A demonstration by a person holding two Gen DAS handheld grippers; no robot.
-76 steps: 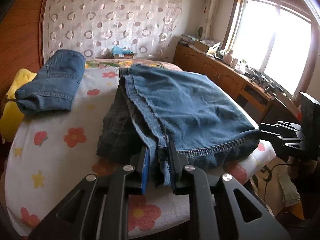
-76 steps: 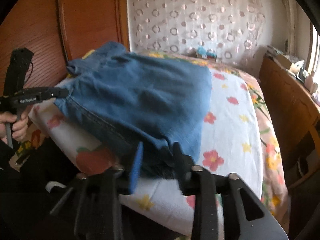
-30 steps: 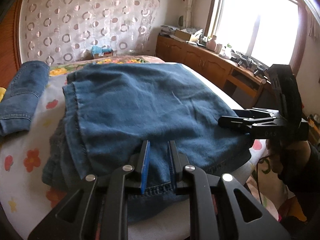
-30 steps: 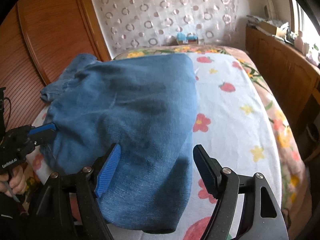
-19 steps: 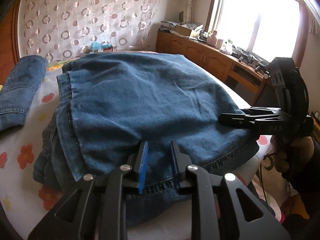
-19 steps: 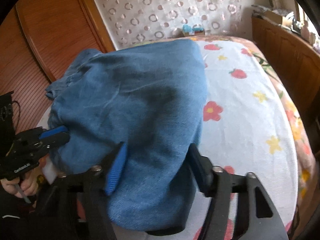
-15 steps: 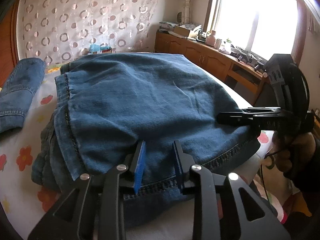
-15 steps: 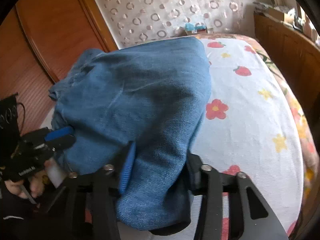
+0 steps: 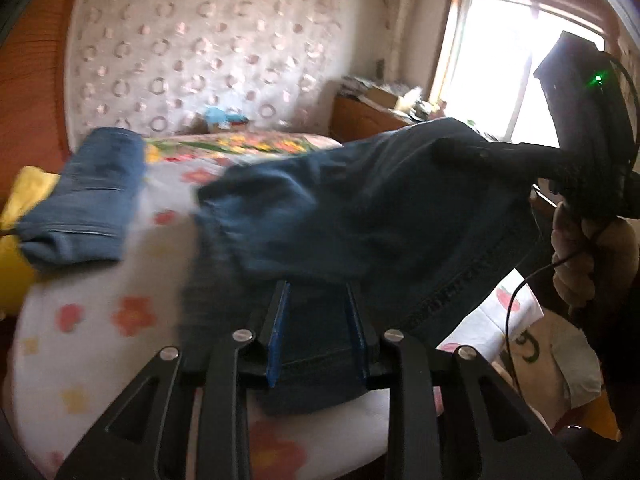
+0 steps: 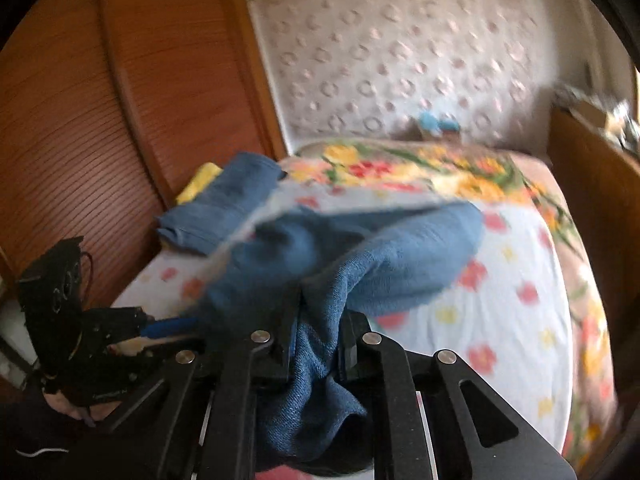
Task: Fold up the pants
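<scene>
Both claws, left (image 9: 316, 328) and right (image 10: 316, 344), pinch the jeans (image 9: 360, 208) between them.

Ahead of you the floral bedsheet (image 9: 80, 320) covers the bed, white with red and yellow flowers. On its far left lies a folded pair of blue jeans (image 9: 86, 204), resting against a yellow cloth (image 9: 16, 216) at the edge. Behind the bed you see a pale curtain with ring patterns (image 9: 192, 68), and a small blue object (image 9: 220, 116) sits at its foot. A wooden sideboard (image 9: 360, 120) runs under the bright window (image 9: 512, 68); reddish wooden panelling (image 10: 80, 112) stands at the left.
</scene>
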